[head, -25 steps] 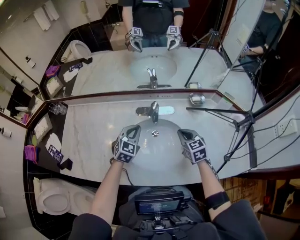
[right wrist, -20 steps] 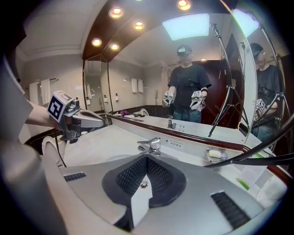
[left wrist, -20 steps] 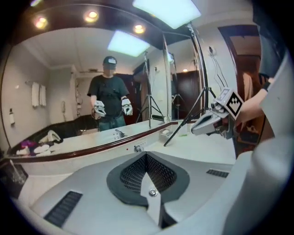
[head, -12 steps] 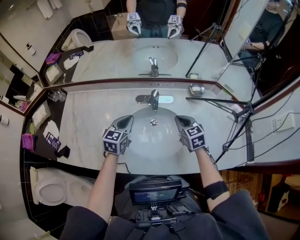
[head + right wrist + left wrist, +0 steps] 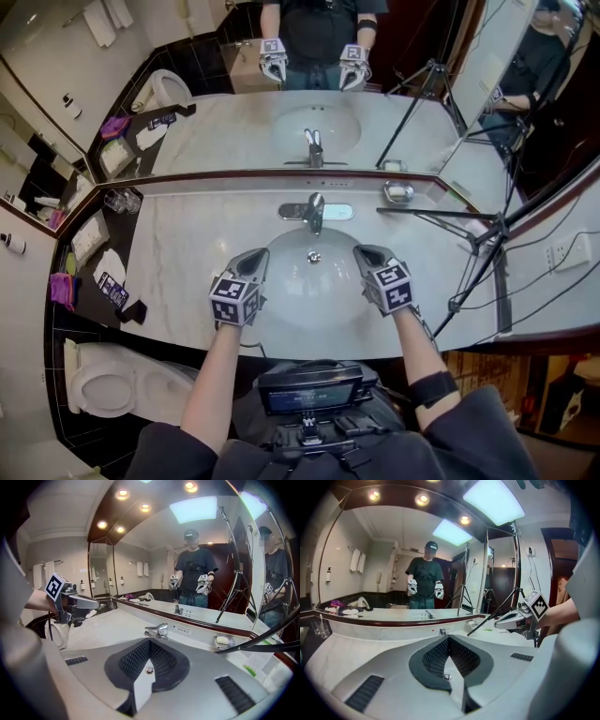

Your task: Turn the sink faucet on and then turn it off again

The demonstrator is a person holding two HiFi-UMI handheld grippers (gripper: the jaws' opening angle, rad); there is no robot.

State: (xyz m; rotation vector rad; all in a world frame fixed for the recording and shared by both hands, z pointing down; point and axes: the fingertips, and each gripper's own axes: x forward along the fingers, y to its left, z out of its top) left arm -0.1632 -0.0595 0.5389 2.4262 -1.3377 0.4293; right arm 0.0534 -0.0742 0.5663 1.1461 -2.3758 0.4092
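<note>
Hovering closed before the faucet [image 5: 314,212]: left tongs [image 5: 255,254], right tongs [image 5: 366,251].

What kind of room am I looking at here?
A bathroom, probably a hotel's: a marble counter with a sunken sink and chrome faucet, a wide mirror along the wall behind it, and a toilet beside the counter.

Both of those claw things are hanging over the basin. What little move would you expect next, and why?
Probably the right gripper should reach forward to the faucet and its lever. It and the left gripper hang shut and empty over the sink, short of the faucet, and no water shows running. In the right gripper view the faucet sits just ahead of its jaws.
</note>
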